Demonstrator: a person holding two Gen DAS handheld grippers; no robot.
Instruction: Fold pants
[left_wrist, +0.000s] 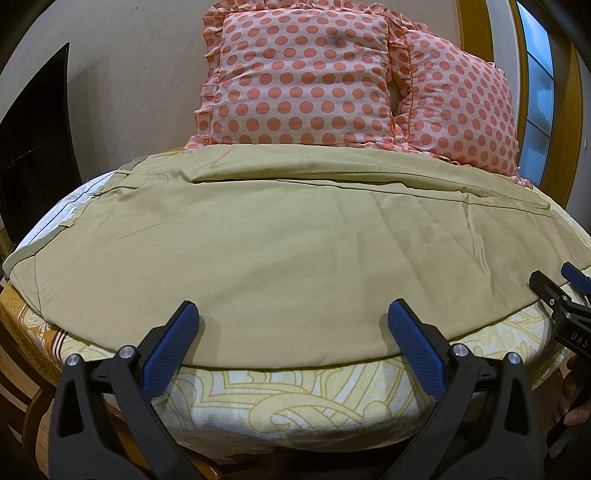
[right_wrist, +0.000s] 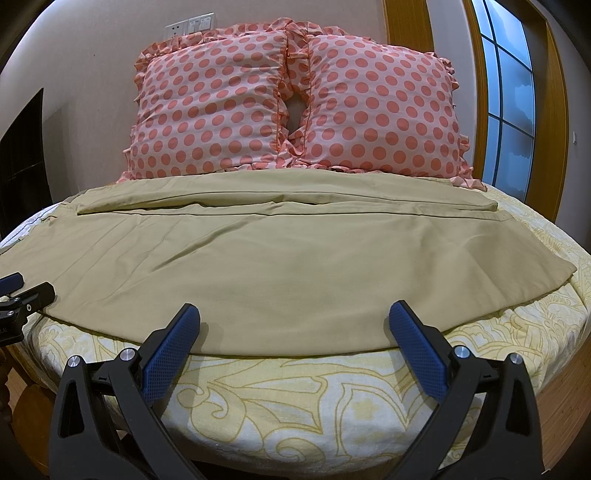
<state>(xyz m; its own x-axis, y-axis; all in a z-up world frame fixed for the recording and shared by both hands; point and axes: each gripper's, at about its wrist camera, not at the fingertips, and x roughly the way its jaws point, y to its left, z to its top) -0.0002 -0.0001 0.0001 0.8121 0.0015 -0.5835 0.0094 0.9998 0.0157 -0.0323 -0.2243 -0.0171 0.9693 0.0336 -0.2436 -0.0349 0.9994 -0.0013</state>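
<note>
Khaki pants (left_wrist: 280, 236) spread flat across bed (left_wrist: 303, 391), long axis running side to side; matte woven cloth, lightly creased, shallow diagonal wrinkles through the middle; one leg lying partly over the other along the far side, seam line visible; waistband end toward the left in left wrist view, paler lining showing there; leg hems toward the right in right wrist view, squared-off corner near bed edge.

Bedsheet (right_wrist: 303, 402) pale yellow with ochre swirl print, soft nap; mattress edge rounded by lens distortion. Two pillows (right_wrist: 295, 107) leaning upright at the head of the bed, pink with coral polka dots, ruffled borders, touching each other; far pants edge just beside their bases. Wooden window frame (right_wrist: 476, 92) at right, bluish panes.

Left tongs (left_wrist: 293, 317) held level, pointing at near pants edge; blue textured pads (left_wrist: 171, 350) spread wide apart, nothing between them; tips over the cloth's near hem. Right tongs (right_wrist: 295, 317) in matching pose farther right along the same edge; likewise spread apart, clamped on nothing; black frame with silver pivot bolts.
</note>
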